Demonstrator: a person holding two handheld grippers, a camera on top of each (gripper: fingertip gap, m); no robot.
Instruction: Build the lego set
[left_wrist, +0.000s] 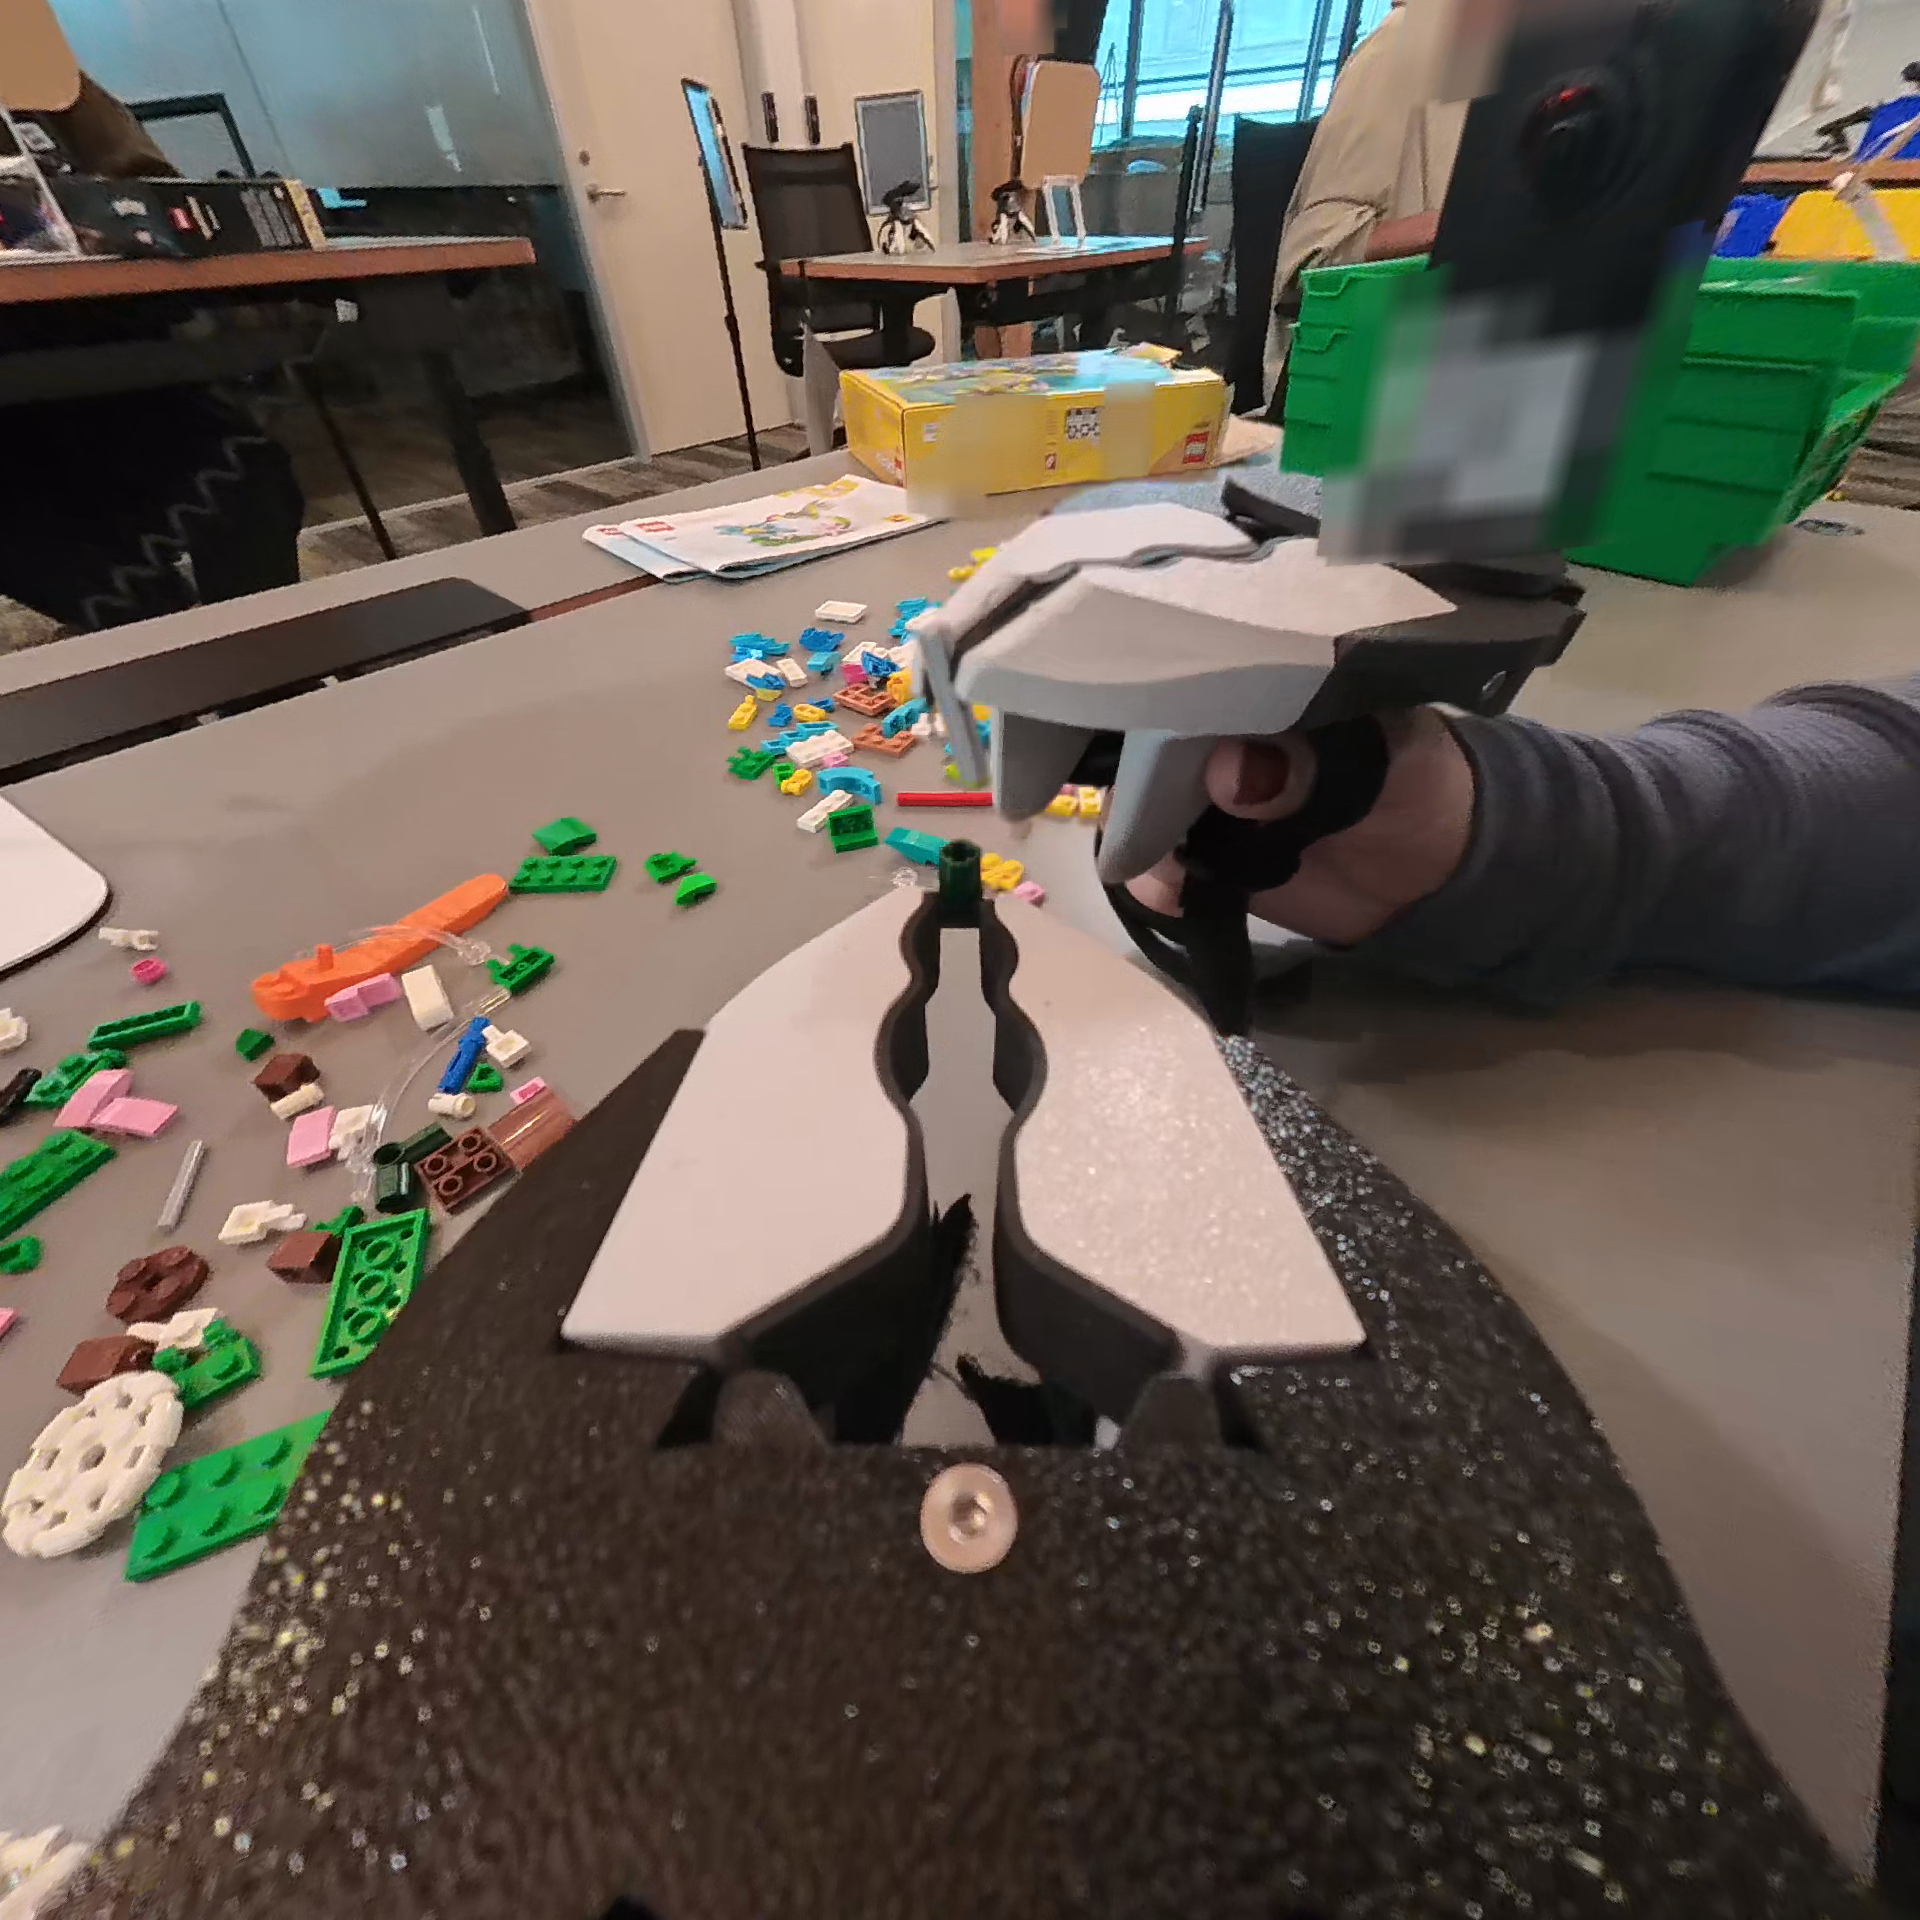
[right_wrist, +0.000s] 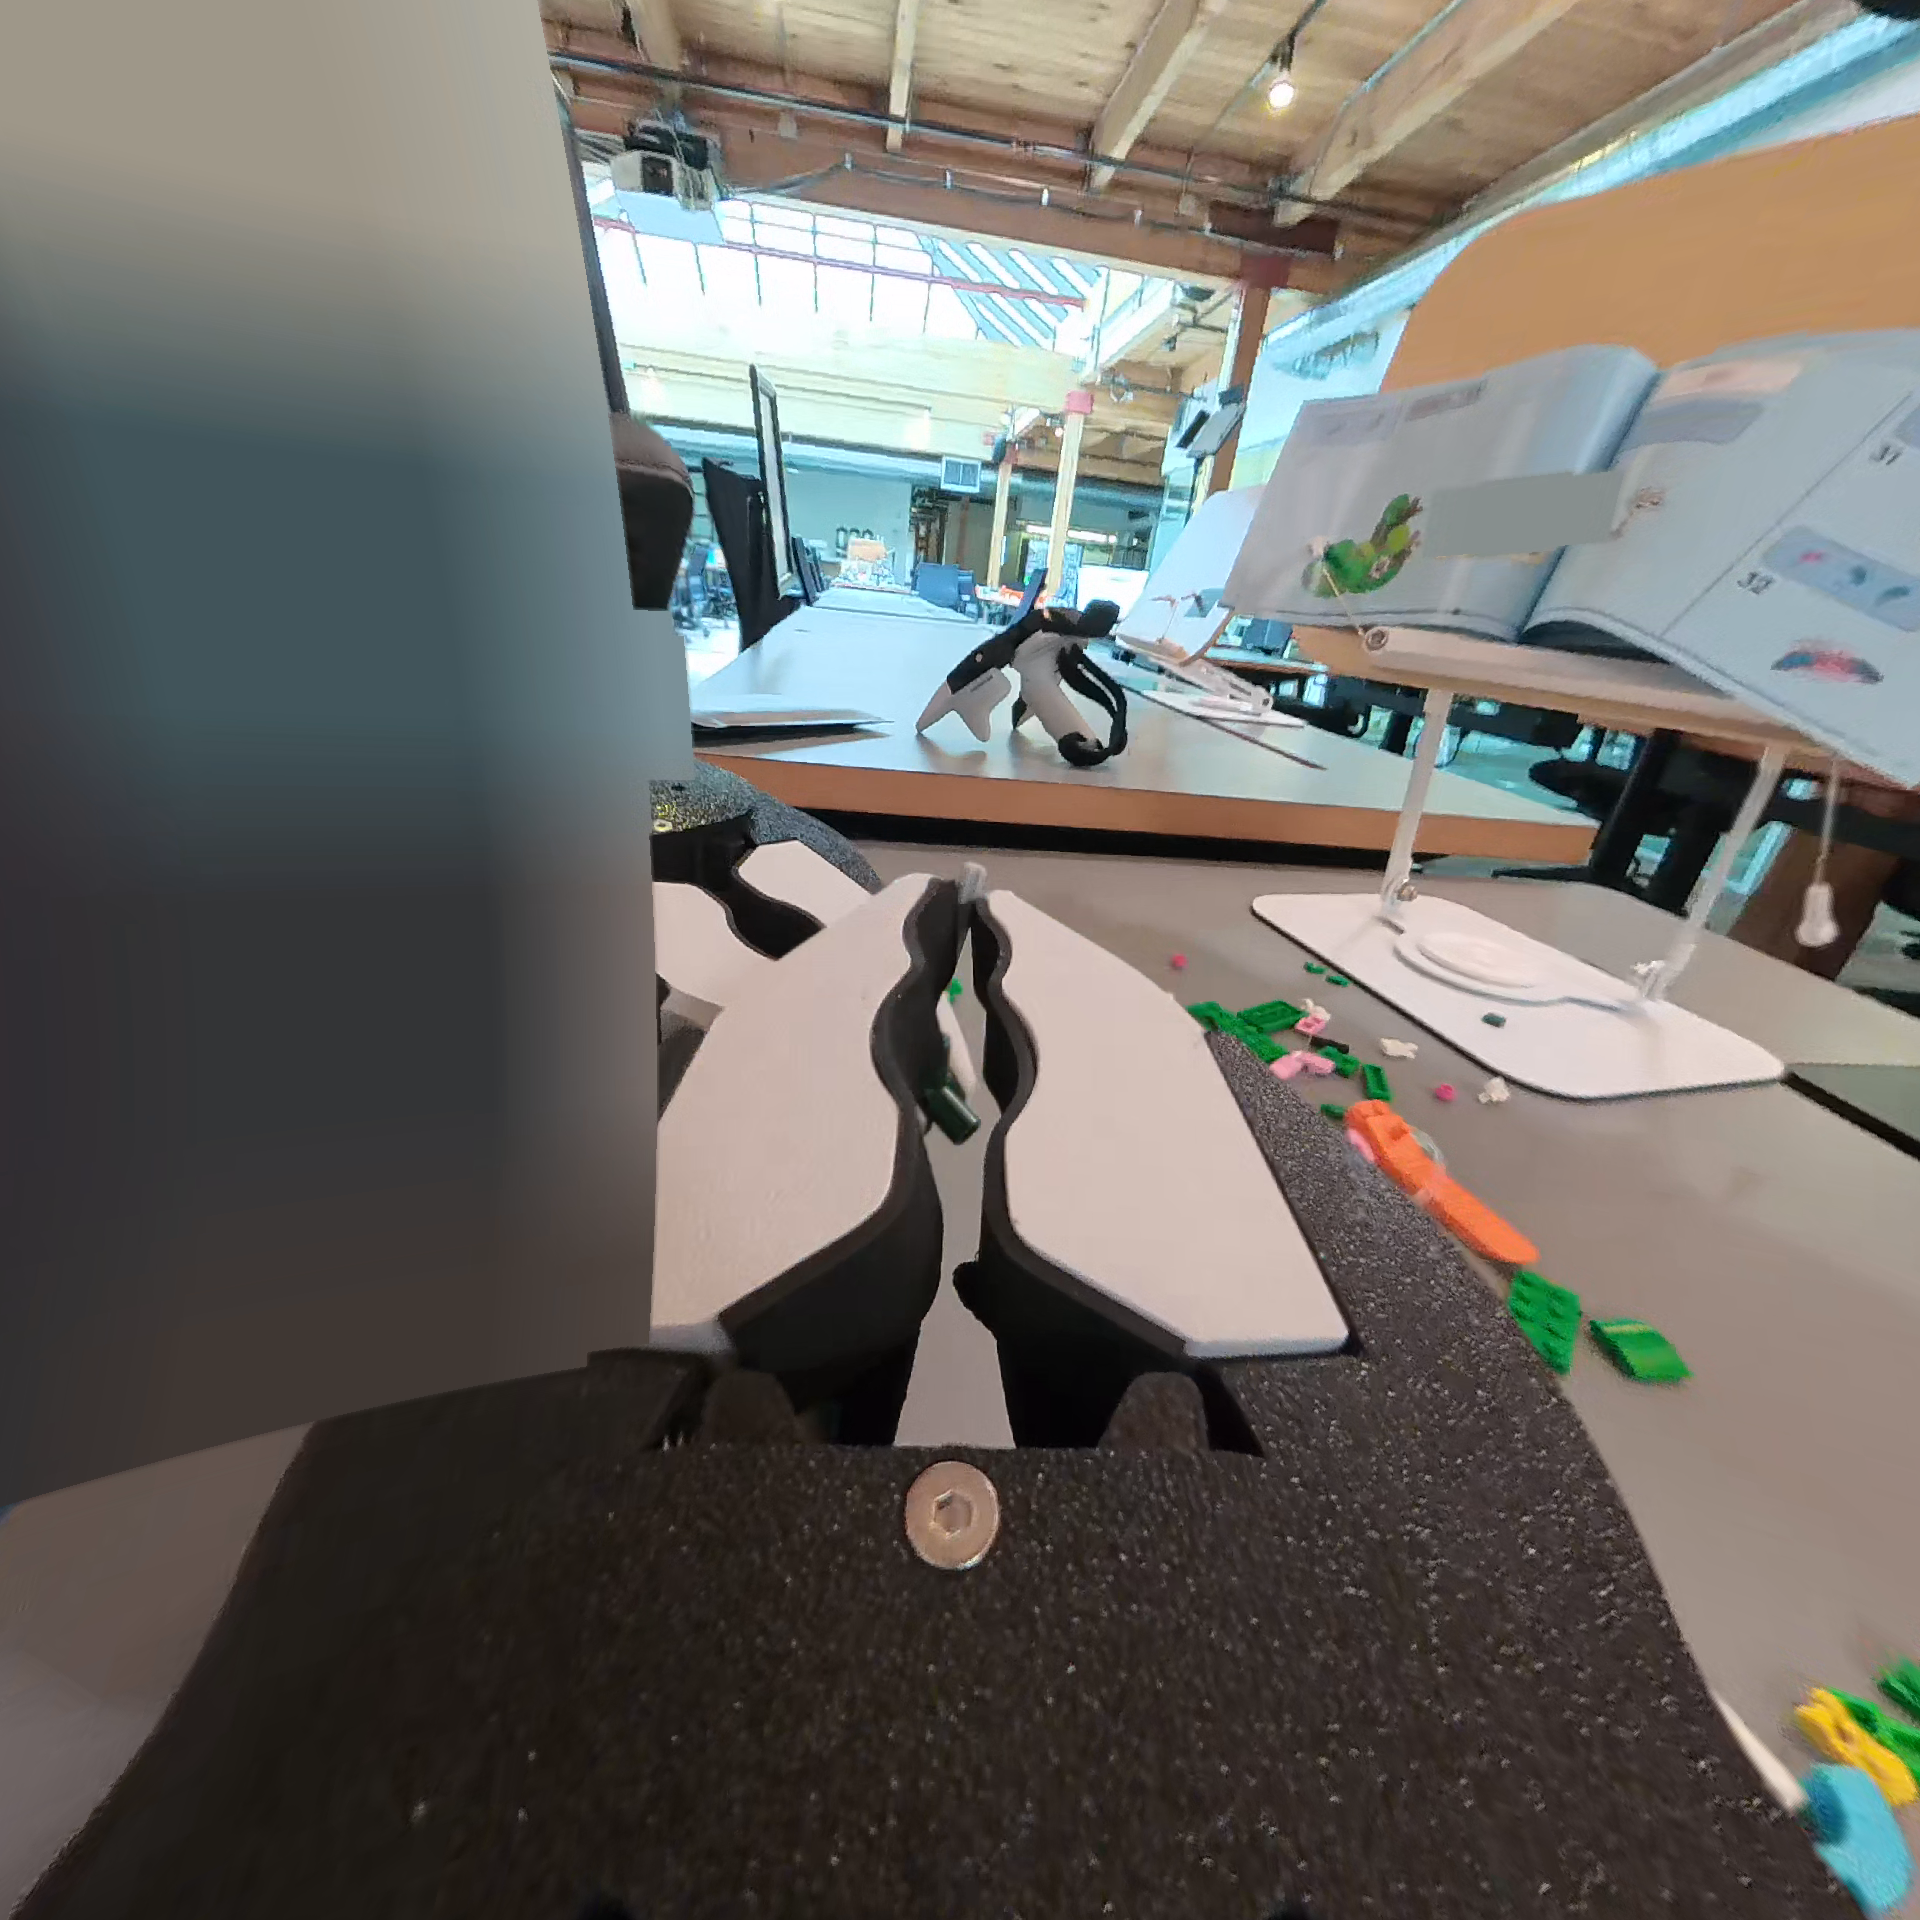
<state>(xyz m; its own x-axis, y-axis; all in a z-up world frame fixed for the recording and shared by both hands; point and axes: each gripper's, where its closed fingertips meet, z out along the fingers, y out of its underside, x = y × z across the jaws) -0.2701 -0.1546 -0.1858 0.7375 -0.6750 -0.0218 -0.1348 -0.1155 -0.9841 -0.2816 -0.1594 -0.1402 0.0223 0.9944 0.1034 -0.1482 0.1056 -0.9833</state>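
Grey bench (left_wrist: 1558, 1195) strewn with loose lego pieces (left_wrist: 343, 1091). Left gripper (left_wrist: 958, 896) low over the bench, fingers clenched on a dark green peg (left_wrist: 958, 868). Right gripper (right_wrist: 968, 902) just above it, fingers grasping a thin grey rod (left_wrist: 954, 717), tip pointing down.

yellow cardboard box (left_wrist: 1029, 421): printed logo, labels | open instruction booklet (right_wrist: 1662, 499): printed page numbers | flat booklet (left_wrist: 758, 525): logo

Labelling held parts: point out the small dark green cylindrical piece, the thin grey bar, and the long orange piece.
Small dark green cylindrical piece (left_wrist: 958, 871), left wrist view, its side.
Thin grey bar (left_wrist: 952, 717), left wrist view, mid-length.
Long orange piece (left_wrist: 384, 943), left wrist view, its middle.
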